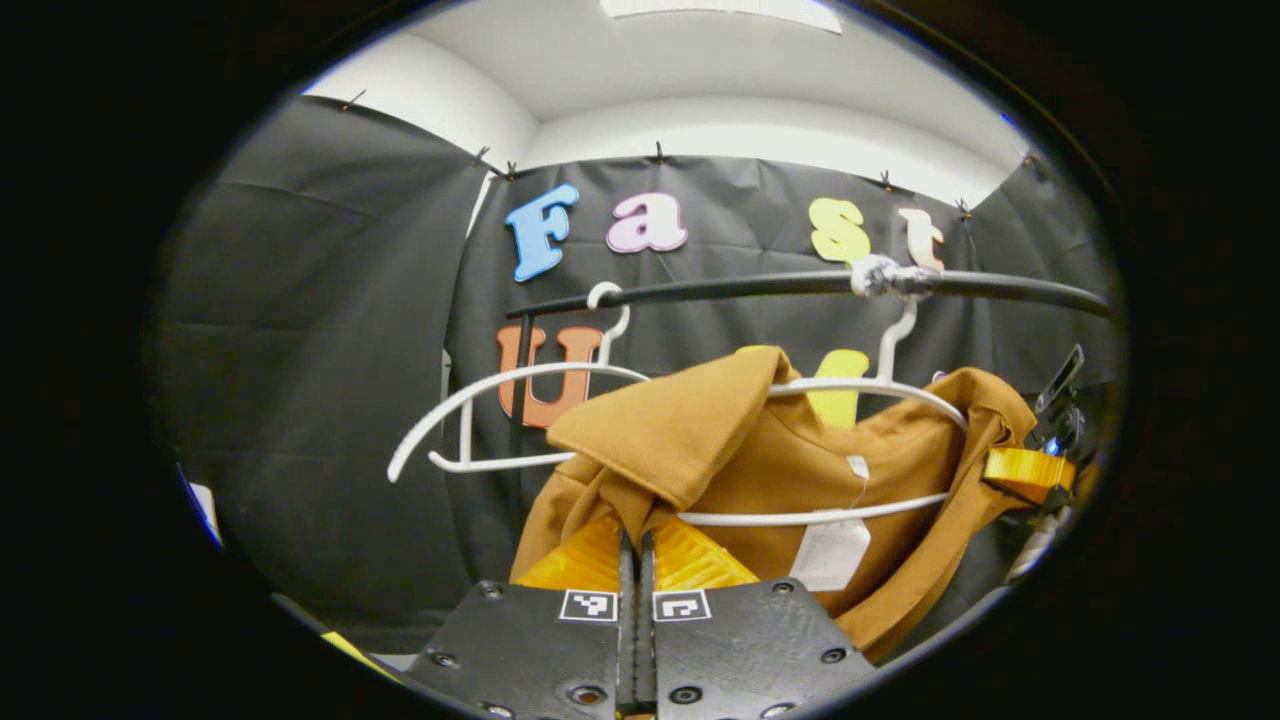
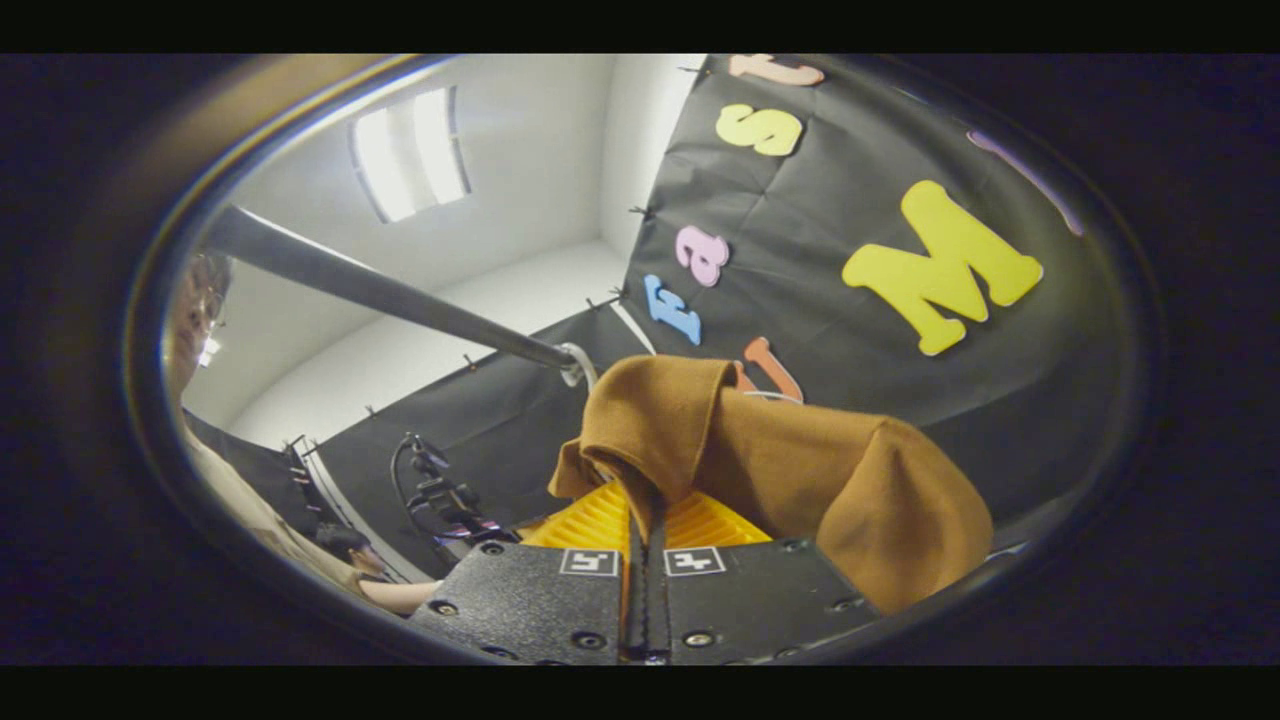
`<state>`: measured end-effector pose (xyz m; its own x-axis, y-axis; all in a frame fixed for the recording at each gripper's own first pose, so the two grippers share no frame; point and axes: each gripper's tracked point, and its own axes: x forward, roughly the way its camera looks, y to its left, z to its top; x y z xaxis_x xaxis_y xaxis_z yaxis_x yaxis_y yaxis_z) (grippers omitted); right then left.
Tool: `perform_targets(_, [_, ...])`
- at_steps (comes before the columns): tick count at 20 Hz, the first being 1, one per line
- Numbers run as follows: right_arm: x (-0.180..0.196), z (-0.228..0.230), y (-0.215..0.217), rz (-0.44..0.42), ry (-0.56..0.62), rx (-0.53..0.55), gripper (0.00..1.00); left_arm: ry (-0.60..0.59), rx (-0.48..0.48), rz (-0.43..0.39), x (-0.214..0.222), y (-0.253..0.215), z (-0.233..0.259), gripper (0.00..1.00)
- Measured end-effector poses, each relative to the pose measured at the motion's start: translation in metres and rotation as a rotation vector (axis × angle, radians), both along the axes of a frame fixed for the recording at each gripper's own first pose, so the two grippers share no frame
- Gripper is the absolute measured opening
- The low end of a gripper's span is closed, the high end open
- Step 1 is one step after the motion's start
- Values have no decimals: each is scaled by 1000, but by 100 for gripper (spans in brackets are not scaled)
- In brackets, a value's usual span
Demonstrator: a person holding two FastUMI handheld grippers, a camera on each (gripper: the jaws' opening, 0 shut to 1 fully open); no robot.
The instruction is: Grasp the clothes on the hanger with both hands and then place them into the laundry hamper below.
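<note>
Left gripper view: left gripper (image 1: 636, 545) at the bottom edge, fingers clamped on a fold of the brown garment (image 1: 760, 470) at its near shoulder. Garment draped over a white hanger (image 1: 860, 392) hooked on the dark rail (image 1: 760, 287); a second, bare white hanger (image 1: 500, 400) just beside it on the same rail. White label (image 1: 830, 552) sewn inside the neck. At the far shoulder, the right gripper (image 1: 1030, 475), apparently pinching the cloth there, though cropped by the edge and hard to read.

Right gripper view: right gripper (image 2: 645, 520) with fingers closed tight on a bunched fold of the same garment (image 2: 780, 470), cloth humped up in front of the rail (image 2: 380, 290).

Judged soft, light and floppy, prone to sagging between the two holds and snagging on the hanger's arms; best held as now, one pinch at each shoulder, then lifted up and off before lowering.

Laundry hamper somewhere below, not to be made out. Lower half of the garment cut off by the fingers. Hanger mostly hidden under cloth in the right gripper view.
</note>
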<state>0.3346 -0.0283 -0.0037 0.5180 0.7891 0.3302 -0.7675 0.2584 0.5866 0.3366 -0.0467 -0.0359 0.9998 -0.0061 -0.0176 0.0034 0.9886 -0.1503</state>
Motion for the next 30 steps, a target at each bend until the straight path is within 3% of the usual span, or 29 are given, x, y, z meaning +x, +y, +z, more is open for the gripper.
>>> perform_targets(6, [18, 17, -41, -41, 70, 181, 3, -7, -47, -7, 5, 16, 11, 0])
perform_targets(10, [35, 22, -81, -152, 103, 246, 2, -5, -48, 10, 11, 28, 19, 3])
perform_targets(13, [50, 20, -96, -253, 108, 219, 2, 8, -63, 22, 20, 39, 19, 0])
perform_targets(14, [51, 19, -95, -259, 110, 210, 2, 16, -76, 10, 23, 37, 15, 3])
perform_targets(16, [48, 23, -94, -247, 107, 223, 3, 40, -69, 1, 26, 32, 2, 0])
perform_targets(19, [62, 24, -112, -302, 118, 242, 3, 70, -127, -16, 30, 26, -10, 3])
perform_targets(20, [67, 22, -119, -332, 125, 240, 2, 73, -133, -17, 32, 26, -10, 0])
perform_targets(23, [84, 13, -128, -426, 119, 170, 4, 90, -130, -33, 40, 23, -12, 3])
perform_targets(25, [92, 11, -133, -481, 109, 123, 2, 104, -135, -42, 42, 23, -15, 0])
perform_targets(26, [97, 7, -133, -500, 108, 91, 2, 105, -143, -47, 43, 24, -16, 3])
perform_targets(30, [115, -7, -134, -525, 149, 40, 4, 127, -188, -70, 48, 23, -23, 0])
